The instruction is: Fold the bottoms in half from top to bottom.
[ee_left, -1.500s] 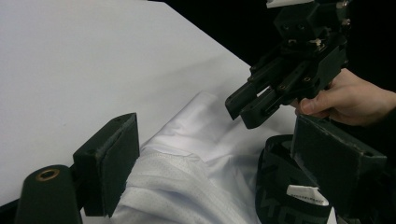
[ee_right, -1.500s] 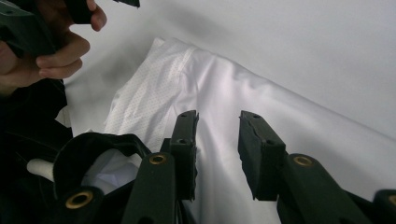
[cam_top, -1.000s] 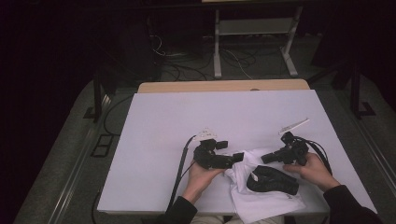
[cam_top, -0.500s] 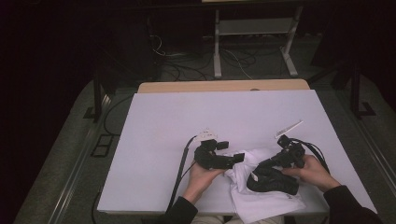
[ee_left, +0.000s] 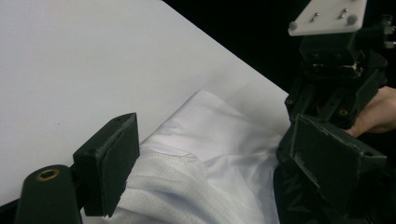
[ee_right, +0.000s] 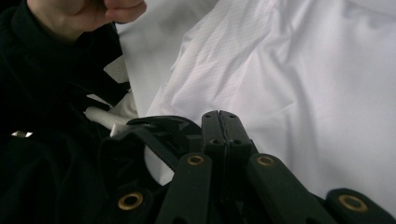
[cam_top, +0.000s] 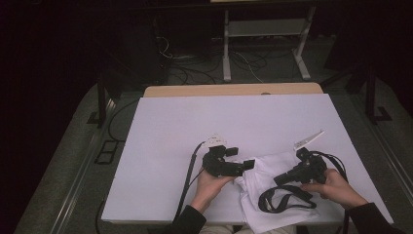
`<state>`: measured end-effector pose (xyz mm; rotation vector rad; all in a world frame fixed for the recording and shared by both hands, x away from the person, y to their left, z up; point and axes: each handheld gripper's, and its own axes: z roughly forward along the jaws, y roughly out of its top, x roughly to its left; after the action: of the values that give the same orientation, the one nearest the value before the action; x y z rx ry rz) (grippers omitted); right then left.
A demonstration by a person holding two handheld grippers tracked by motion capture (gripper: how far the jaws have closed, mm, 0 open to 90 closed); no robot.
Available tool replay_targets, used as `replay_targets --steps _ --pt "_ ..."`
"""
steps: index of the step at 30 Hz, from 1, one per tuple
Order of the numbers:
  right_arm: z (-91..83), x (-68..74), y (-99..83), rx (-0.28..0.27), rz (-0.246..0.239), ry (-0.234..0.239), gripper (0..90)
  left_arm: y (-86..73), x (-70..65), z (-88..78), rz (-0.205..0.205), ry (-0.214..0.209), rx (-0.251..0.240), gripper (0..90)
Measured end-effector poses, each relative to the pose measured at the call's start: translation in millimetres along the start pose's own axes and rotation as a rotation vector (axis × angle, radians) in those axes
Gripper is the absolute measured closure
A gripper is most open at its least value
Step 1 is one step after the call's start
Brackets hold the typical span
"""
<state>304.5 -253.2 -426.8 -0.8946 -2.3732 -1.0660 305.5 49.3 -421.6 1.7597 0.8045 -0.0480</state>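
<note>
Lying crumpled at the near edge of the table [cam_top: 170, 146], a white cloth [cam_top: 263, 170] with a black strap [cam_top: 285, 197] is seen between the two hands. The left gripper [cam_top: 247, 165] is held with jaws wide apart at the cloth's left edge, the fabric lying between them unpinched [ee_left: 187, 172]. The right gripper [cam_top: 278, 179] is seen over the cloth with jaws pressed fully together; whether anything is pinched cannot be told [ee_right: 223, 122].

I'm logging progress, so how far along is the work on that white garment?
Early. The white garment lies crumpled at the table's near edge, its black strap looped on top. The left gripper stands open at the cloth's edge; the right gripper is shut over it. Spreading or folding looks undone.
</note>
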Motion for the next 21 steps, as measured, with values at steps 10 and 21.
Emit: replay_targets --steps 10,21 --pt "-0.1 10.5 -19.3 0.023 -0.008 0.041 88.3 0.0 0.4 0.5 -0.003 0.001 0.005 14.5" --pt "12.7 20.7 -35.8 0.096 -0.043 0.093 88.2 -0.7 2.2 3.5 -0.012 0.003 0.018 13.9"
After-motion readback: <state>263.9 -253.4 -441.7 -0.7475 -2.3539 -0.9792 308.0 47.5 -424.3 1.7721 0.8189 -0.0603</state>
